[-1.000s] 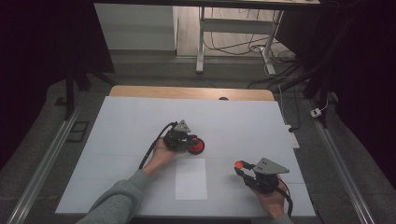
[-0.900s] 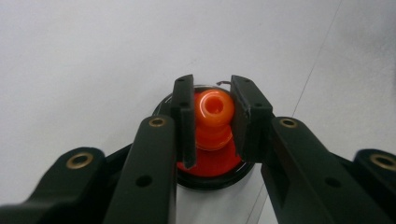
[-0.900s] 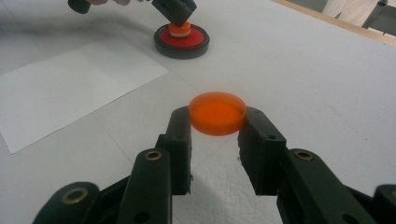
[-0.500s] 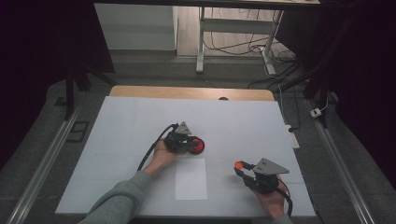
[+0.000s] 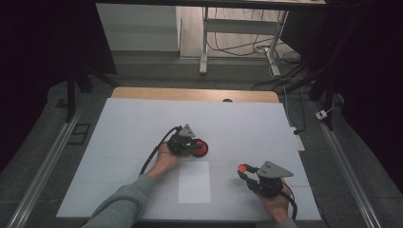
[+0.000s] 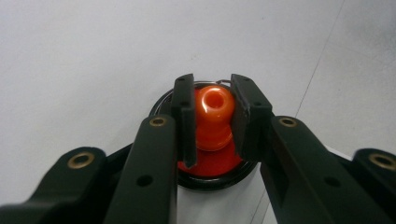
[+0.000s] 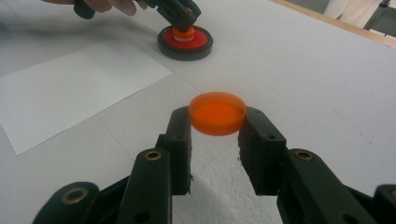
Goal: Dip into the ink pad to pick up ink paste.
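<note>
A round red disc with a black rim (image 5: pixel 202 148) (image 6: pixel 211 173) (image 7: pixel 185 43) lies on the white table cover near the middle. An orange knob (image 6: pixel 214 108) (image 7: pixel 184 33) stands upright at its centre. My left gripper (image 5: pixel 194 146) (image 6: pixel 212 100) (image 7: pixel 180 16) reaches down onto the disc, and its jaws are shut on the knob from both sides. My right gripper (image 5: pixel 244 170) (image 7: pixel 217 127) is low over the table at the front right. It is shut on a shallow orange cap (image 5: pixel 242 168) (image 7: pixel 217 113), held level at the fingertips.
A white paper sheet (image 5: pixel 194 182) (image 7: pixel 70 84) lies flat between the two hands near the front edge. The white table cover (image 5: pixel 133 118) ends at a wooden strip (image 5: pixel 190 94) at the back. A white power strip (image 5: pixel 298 137) lies by the right edge.
</note>
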